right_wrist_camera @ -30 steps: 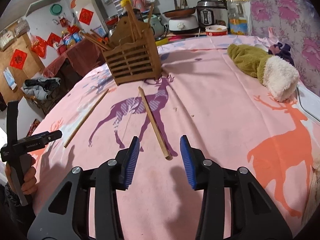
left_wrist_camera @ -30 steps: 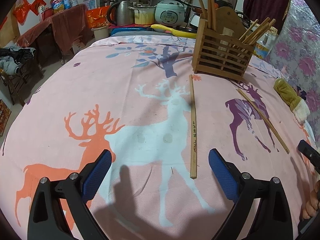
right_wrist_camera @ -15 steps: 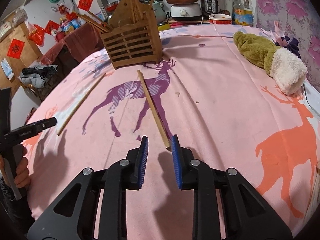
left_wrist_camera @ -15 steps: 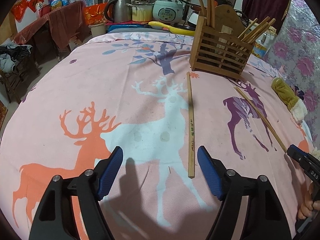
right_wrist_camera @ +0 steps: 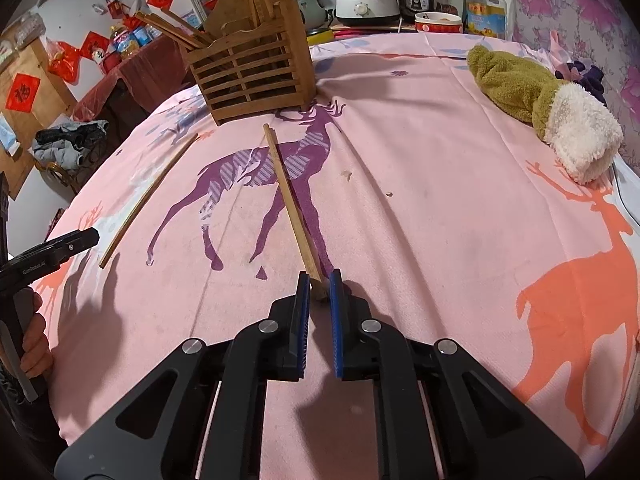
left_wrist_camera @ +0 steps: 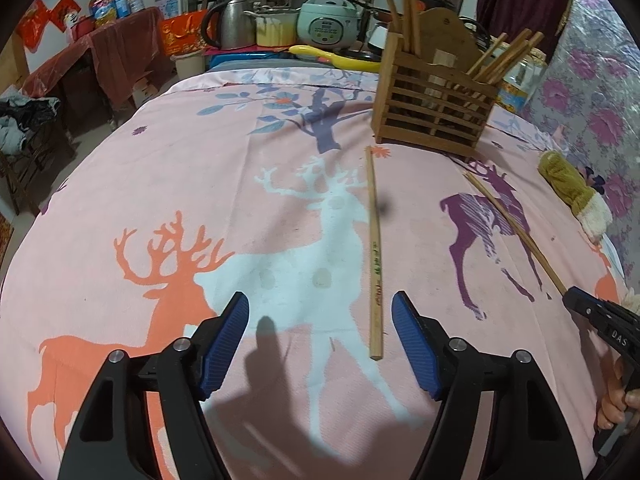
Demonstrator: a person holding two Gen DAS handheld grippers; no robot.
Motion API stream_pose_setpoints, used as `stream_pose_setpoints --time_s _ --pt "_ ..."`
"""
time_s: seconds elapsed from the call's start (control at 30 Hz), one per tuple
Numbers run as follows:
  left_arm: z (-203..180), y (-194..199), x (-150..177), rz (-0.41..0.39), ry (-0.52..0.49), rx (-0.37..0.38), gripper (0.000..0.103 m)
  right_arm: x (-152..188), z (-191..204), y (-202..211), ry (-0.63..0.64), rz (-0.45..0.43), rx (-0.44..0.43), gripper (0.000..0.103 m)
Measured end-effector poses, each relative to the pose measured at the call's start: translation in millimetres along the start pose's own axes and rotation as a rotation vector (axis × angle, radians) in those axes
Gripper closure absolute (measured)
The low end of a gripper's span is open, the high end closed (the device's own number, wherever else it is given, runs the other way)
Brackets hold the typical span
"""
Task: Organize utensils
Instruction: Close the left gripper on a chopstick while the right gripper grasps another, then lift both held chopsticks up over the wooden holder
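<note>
Two wooden chopsticks lie on the pink deer-print cloth in front of a slatted wooden holder (left_wrist_camera: 432,116) (right_wrist_camera: 256,80) that has several chopsticks in it. My left gripper (left_wrist_camera: 320,320) is closing. The near end of the left chopstick (left_wrist_camera: 374,248) (right_wrist_camera: 148,196) lies between its blue pads (left_wrist_camera: 416,344), close to the right one, untouched. My right gripper (right_wrist_camera: 319,284) is closing on the near end of the right chopstick (right_wrist_camera: 292,208) (left_wrist_camera: 516,228), with both pads against it. The chopstick still rests on the cloth.
An olive mitten with a white cuff (right_wrist_camera: 540,108) (left_wrist_camera: 568,184) lies at the right of the cloth. Behind the holder stand a rice cooker (left_wrist_camera: 328,24), a kettle, pots and an oil bottle (right_wrist_camera: 484,4). Each hand shows at the edge of the other's view.
The right jaws have narrowed from well apart to pinching the chopstick's near end, after edging forward to it. The left jaws have narrowed somewhat around the other chopstick's end.
</note>
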State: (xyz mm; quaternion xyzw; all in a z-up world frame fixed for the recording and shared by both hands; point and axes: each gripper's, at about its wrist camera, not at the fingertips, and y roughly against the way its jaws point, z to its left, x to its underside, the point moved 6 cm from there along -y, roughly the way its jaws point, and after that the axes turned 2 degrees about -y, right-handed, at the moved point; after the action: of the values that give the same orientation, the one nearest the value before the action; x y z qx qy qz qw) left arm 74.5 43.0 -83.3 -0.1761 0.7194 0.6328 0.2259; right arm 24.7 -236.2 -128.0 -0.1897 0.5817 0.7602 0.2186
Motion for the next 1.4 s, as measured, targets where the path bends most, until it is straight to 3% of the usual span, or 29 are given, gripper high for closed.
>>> stream_pose_setpoints --time_s 0.1,0.27,0.5,0.67,0.83,1.0,1.4 --pt "-8.9 -2.2 2.3 0.013 -0.032 0.026 0.039 0.5 1.6 -0.7 0.013 0.005 0.006 0.091" --pt "-28.0 -10.9 9.2 0.057 -0.109 0.059 0.059 0.6 1.0 -1.0 0.010 0.009 0.006 0.091" --pt "-42.4 -17.2 16.2 0.075 -0.184 0.032 0.069 0.9 1.0 -1.9 0.007 0.010 0.005 0.091" --pt "-43.0 -16.1 17.0 0.074 -0.184 0.053 0.096 1.4 2.1 -2.1 0.010 0.009 0.001 0.093" --pt "-43.3 -12.6 16.0 0.060 -0.180 0.060 0.097 1.1 3.6 0.1 0.021 -0.001 0.001 0.093" --pt "-39.9 1.4 9.5 -0.011 -0.159 0.057 0.097 -1.2 6.2 8.2 0.039 -0.040 0.006 0.094" --pt "-33.9 35.8 0.0 -0.154 -0.121 0.009 0.097 -8.5 21.2 49.6 0.092 -0.235 -0.020 0.096"
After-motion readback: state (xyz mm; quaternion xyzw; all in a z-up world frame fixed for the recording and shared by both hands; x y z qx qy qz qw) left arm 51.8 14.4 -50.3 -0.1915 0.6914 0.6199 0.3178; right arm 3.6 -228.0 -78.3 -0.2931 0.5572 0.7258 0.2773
